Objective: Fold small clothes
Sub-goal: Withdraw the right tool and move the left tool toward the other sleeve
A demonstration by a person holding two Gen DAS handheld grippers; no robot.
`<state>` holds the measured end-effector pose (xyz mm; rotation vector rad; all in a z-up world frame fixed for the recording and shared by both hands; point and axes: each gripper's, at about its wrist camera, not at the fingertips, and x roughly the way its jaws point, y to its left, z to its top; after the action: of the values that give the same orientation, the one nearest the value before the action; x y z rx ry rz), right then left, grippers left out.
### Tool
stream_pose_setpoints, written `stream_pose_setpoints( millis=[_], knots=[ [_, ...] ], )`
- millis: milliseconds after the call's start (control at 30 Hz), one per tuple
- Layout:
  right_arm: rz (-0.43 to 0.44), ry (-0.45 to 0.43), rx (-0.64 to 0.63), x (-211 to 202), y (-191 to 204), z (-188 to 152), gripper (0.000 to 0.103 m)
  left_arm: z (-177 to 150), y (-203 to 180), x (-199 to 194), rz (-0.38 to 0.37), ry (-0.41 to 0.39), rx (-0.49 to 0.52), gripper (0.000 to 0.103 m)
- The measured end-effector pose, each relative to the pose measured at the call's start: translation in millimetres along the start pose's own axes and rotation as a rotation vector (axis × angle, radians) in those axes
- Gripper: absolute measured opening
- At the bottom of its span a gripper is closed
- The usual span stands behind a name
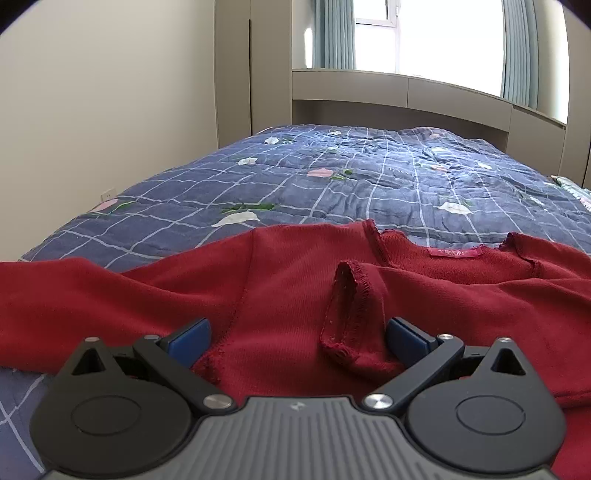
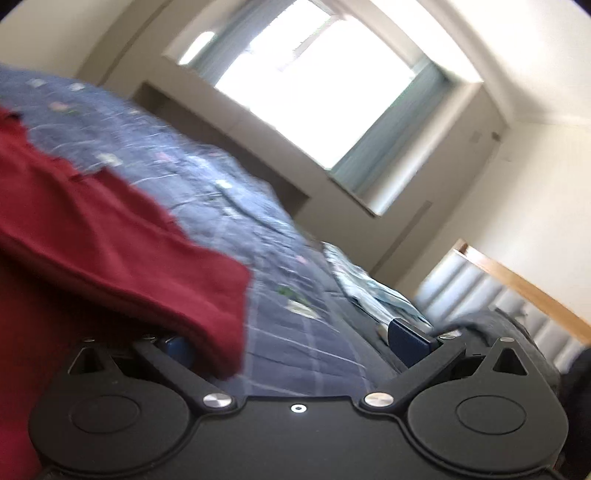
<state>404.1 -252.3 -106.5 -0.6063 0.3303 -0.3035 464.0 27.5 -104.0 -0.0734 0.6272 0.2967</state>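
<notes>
Red top (image 1: 295,295) rumpled inside-out on the bed (image 1: 332,177), seams and label showing, left gripper (image 1: 297,338) spread over it, right gripper (image 2: 291,343) spread, pinching nothing

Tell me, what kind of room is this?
It looks like a bedroom. A wide bed wears a blue checked quilt with flowers, a padded headboard stands at one end, and curtains hang by a bright window.

Dark red knit garment (image 1: 295,295), inside out, spread rumpled on bed
</notes>
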Motion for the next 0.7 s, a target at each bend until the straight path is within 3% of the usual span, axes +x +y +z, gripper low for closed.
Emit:
stream_pose_setpoints(
  millis=[167, 367, 567, 700],
  knots=[
    [-0.002, 0.100, 0.142, 8, -29, -8, 0.102, 0, 0, 0, 0.003, -0.002, 0.003, 0.103],
    [0.056, 0.184, 0.111, 15, -23, -11, 0.102, 0, -1, 0, 0.005, -0.001, 0.007, 0.103],
    [0.111, 0.098, 0.203, -24, -46, -13, 0.102, 0, -2, 1, 0.007, -0.001, 0.008, 0.103],
    [0.099, 0.057, 0.214, -16, -50, 4, 0.102, 0, -2, 1, 0.007, -0.001, 0.008, 0.103]
  ],
)
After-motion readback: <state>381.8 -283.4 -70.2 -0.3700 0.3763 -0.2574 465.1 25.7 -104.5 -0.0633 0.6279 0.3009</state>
